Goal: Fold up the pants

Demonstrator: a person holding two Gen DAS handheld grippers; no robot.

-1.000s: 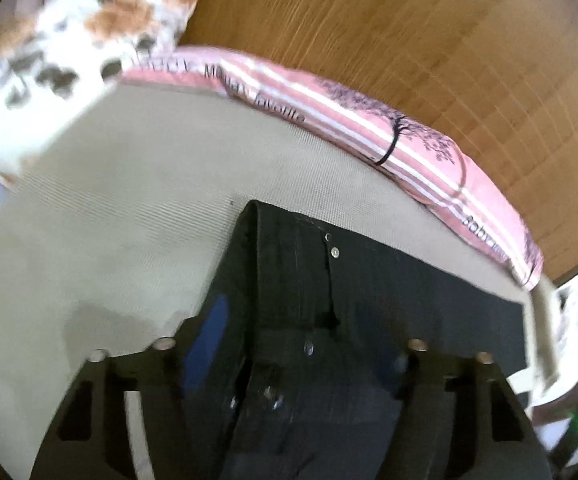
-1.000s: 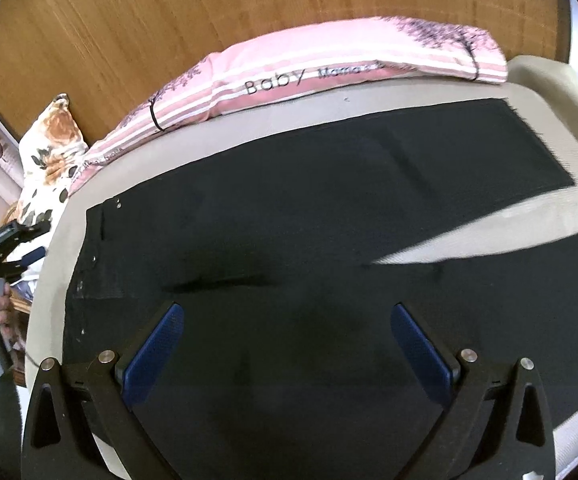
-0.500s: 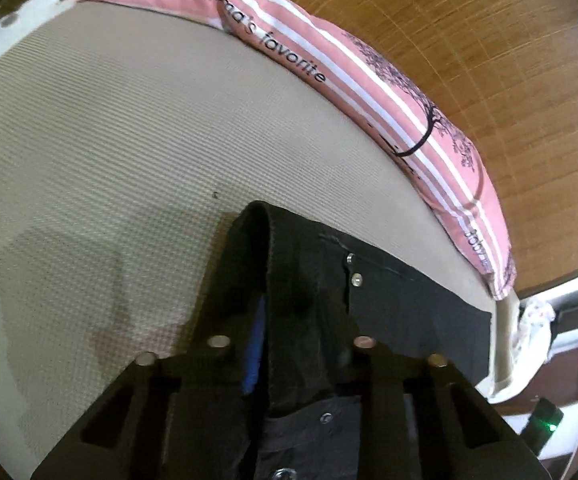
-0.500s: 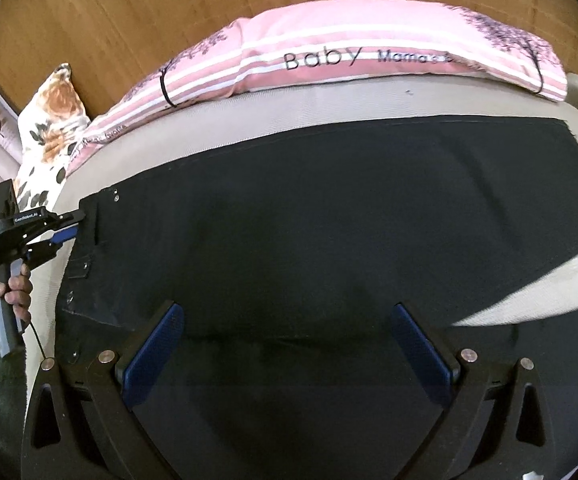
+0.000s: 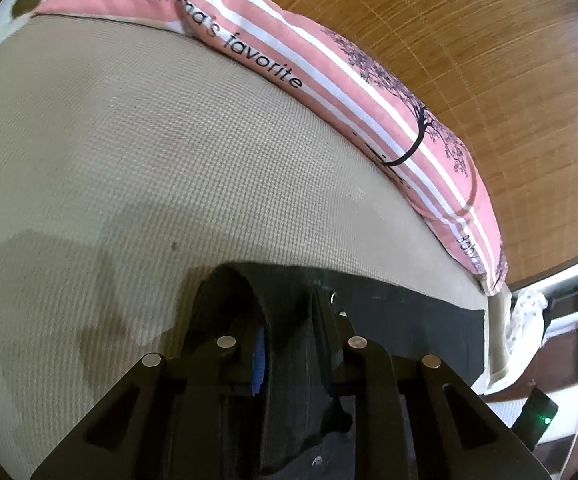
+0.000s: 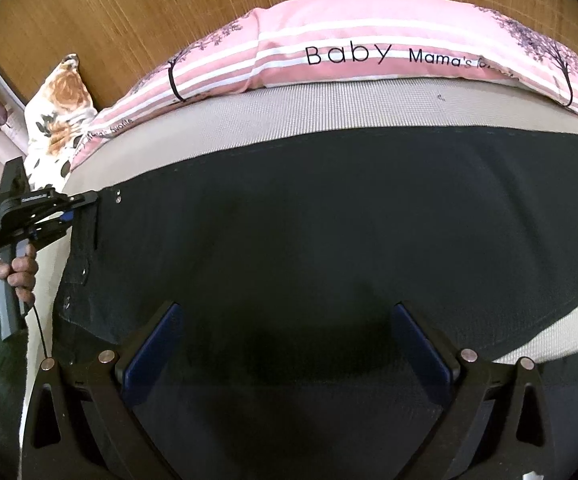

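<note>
Black pants lie spread flat on a beige bed, waistband at the left, legs running right. My left gripper is shut on the waistband at its far corner; it also shows in the right wrist view, pinching that corner. My right gripper is open and empty, held just above the middle of the pants, its blue pads wide apart.
A pink striped pillow lies along the bed's far edge against a wooden headboard. A floral pillow sits at the far left. The bed's right edge drops to white furniture.
My left gripper closed on the waistband corner and tilted lower toward the bed. My right gripper shifted left along the pants, staying open.
</note>
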